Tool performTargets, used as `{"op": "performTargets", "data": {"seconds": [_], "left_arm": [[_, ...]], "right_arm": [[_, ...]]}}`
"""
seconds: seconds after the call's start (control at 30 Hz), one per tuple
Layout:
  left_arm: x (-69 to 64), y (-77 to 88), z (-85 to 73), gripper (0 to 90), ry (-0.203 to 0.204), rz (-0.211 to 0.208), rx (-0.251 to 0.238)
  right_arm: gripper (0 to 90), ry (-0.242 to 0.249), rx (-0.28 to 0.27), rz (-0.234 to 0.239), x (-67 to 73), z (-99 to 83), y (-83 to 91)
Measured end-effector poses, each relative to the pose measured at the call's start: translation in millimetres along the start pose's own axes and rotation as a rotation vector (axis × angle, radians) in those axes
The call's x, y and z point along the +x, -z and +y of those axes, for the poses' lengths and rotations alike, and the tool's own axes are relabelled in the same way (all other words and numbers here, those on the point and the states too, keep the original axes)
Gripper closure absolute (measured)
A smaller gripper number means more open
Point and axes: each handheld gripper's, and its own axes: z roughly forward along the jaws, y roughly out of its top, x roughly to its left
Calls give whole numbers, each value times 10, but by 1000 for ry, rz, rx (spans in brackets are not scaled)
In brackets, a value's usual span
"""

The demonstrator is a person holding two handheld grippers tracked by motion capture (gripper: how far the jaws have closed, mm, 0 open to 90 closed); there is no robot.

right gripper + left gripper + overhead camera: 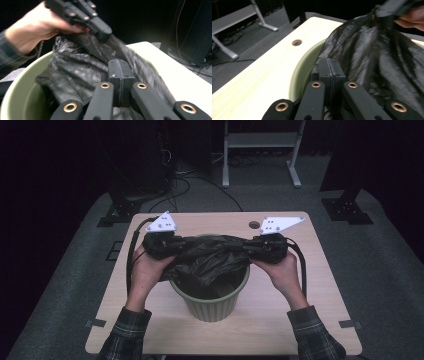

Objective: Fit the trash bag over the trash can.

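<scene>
- The bench [150, 320] carries a green bin [212, 305] that stands below and between the two tools, on the person's side of the middle, so both hands can reach its rim from either flank.
- A black bag [212, 257] is stretched across the bin's mouth from one tool to the other. Its middle sags into the bin while its two ends are lifted to the rim, which looks like the mouth being spread wide to line the bin.
- The left tool [167, 244] sits at the bin's left edge, jaws pressed together on a fold of the bag. In the left gripper view the pads meet with the film bunched about them [332, 75].
- The right tool [260, 246] sits at the opposite edge and is likewise clamped on the bag. In the right gripper view the film runs from its closed tip [119, 75] up to the other tool [100, 26].
- Holding at opposite points keeps the film taut between the tools, I judge, so that it can be drawn over the rim.
- What stands in the way is the rim itself, just under each tool, along with the slack film heaped inside.
- Beyond the tools, a cable hole [254, 225] pierces the bench's far edge, a white frame [260, 155] stands on the floor, and cables [185, 182] trail there, well clear of the work.
</scene>
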Motion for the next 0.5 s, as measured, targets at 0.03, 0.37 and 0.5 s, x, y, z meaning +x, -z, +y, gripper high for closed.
{"op": "performTargets", "data": {"seconds": [0.03,0.37,0.5], "left_arm": [[27,8,-20,900,15,4,-4],[207,122,-135,900,68,50,8],[271,155,-182,900,88,66,11]], "right_arm": [[899,0,-2,2,11,-18,16],[899,-18,-10,16,94,-256,225],[899,-26,-18,21,136,-350,329]]}}
